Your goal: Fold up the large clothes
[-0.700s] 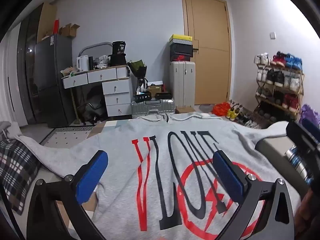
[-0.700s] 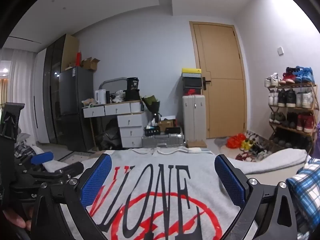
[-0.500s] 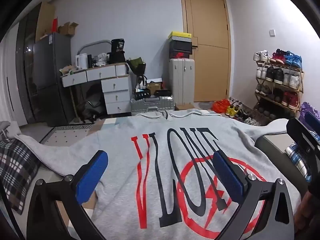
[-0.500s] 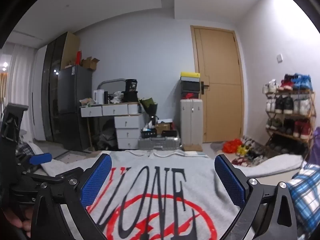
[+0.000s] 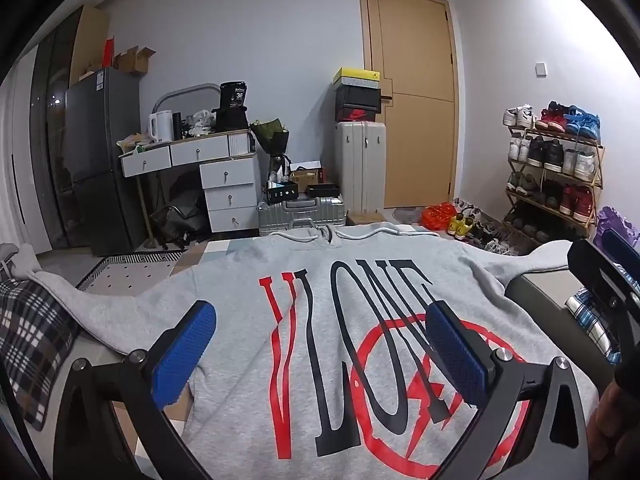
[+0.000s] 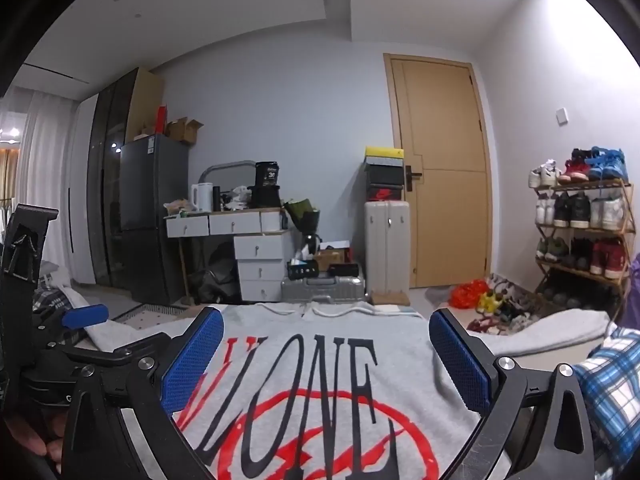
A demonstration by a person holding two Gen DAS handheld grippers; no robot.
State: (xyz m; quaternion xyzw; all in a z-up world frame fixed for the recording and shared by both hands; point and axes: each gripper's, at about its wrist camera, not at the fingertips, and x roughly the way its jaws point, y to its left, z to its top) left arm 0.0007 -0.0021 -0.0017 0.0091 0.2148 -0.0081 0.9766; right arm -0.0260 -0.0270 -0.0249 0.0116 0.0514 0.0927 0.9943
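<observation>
We found the gray sweatshirt (image 5: 360, 320) spread flat, print up, its hood end toward twelve o'clock and sleeves out at nine and three. We held our left claw (image 5: 320, 356) and right claw (image 6: 324, 360) above it, both released wide, grasping nothing.

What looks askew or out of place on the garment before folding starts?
Nothing damaged or spilled. The grey sweatshirt with red and black lettering lies flat, print up, sleeves spread. Only oddity: its left sleeve drapes over a dark plaid cloth rather than lying flat.
</observation>
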